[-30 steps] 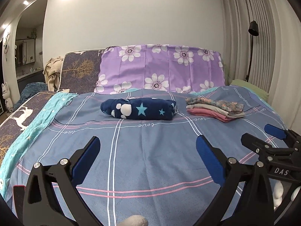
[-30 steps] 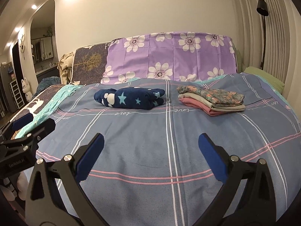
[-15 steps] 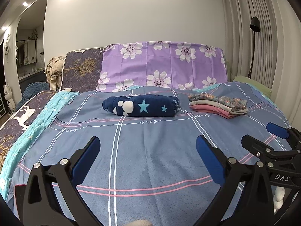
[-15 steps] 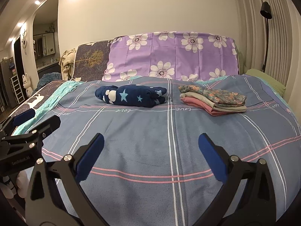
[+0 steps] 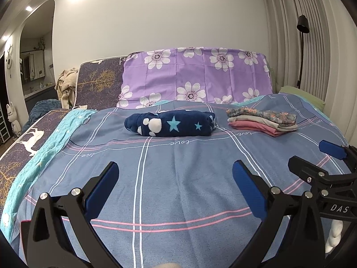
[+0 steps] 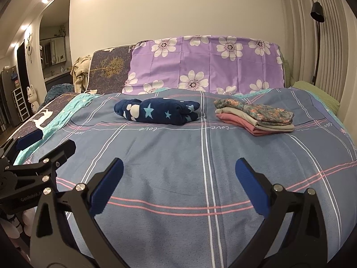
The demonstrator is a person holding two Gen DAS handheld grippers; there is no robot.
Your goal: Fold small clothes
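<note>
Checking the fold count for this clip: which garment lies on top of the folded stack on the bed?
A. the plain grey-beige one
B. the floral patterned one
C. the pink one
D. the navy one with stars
B: the floral patterned garment tops the folded stack, with grey-beige and pink layers beneath, while the navy star garment lies apart to its left.

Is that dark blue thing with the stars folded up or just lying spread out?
Folded. The navy star garment sits as a thick compact bundle on the bedspread, beside the folded stack. Neither open gripper touches it.
</note>
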